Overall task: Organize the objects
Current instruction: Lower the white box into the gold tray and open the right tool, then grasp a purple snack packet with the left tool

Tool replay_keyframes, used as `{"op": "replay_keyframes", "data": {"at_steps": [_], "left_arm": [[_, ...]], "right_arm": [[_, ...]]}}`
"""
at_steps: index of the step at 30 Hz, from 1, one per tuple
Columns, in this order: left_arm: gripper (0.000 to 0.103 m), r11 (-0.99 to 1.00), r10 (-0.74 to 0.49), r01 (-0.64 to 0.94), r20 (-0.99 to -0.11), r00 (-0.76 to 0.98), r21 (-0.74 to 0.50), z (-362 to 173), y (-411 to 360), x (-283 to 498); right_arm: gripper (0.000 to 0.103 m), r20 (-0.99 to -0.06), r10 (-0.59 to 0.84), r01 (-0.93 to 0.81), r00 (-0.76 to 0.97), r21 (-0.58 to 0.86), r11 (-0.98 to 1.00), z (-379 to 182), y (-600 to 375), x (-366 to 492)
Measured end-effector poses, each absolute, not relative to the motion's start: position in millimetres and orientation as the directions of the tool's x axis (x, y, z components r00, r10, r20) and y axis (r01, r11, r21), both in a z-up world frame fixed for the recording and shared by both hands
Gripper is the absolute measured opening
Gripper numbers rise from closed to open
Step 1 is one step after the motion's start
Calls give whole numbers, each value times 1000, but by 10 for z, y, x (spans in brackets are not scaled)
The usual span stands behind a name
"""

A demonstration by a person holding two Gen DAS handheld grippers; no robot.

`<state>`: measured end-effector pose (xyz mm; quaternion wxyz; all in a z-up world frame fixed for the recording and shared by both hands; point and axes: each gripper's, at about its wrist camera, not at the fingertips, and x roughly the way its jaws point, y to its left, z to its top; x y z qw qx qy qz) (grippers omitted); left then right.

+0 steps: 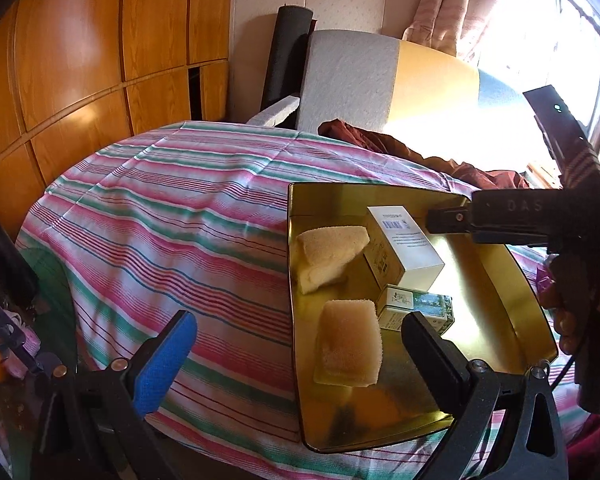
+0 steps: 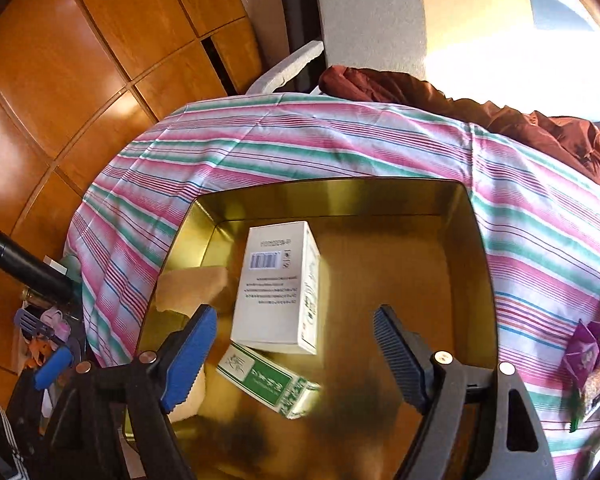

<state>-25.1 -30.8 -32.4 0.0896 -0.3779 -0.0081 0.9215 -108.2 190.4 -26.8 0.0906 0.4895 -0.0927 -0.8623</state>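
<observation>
A gold metal tray (image 1: 500, 280) (image 2: 440, 264) lies on the striped cloth. In it are a white box (image 1: 404, 248) (image 2: 276, 288), a green-and-white box (image 1: 420, 306) (image 2: 272, 382) and two beige sponges (image 1: 332, 256) (image 1: 348, 344). One sponge (image 2: 196, 284) shows in the right wrist view behind the left finger. My left gripper (image 1: 300, 344) is open and empty at the tray's near left edge, over the nearer sponge. My right gripper (image 2: 296, 356) is open and empty above the tray, over the two boxes. It also shows from the side in the left wrist view (image 1: 452, 218).
The striped cloth (image 1: 172, 216) (image 2: 532, 248) covers a round table. A dark red cloth (image 1: 440, 152) (image 2: 500, 116) lies at the far edge by a grey chair (image 1: 348, 76). Purple packets (image 2: 592, 348) lie right of the tray. Wooden cabinets (image 1: 80, 60) stand at the left.
</observation>
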Motion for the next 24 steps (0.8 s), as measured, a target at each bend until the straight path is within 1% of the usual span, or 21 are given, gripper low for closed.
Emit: {"op": "replay_keyframes", "data": {"at_steps": [8, 13, 19, 24], "left_arm": [[103, -978, 177, -204, -686, -706, -43, -212, -92, -201], [103, -969, 194, -248, -687, -701, -21, -171, 99, -188], [103, -950, 226, -312, -686, -692, 1, -139, 379, -170], [103, -925, 279, -379, -691, -667, -8, -126, 627, -175]], "right_arm": [[83, -817, -169, -9, -551, 208, -978, -186, 2461, -694], [83, -807, -119, -84, -578, 203, -976, -117, 2908, -454], [83, -802, -29, -231, -596, 206, -951, -103, 3631, -103], [83, -805, 87, -390, -587, 186, -902, -95, 4309, 259]]}}
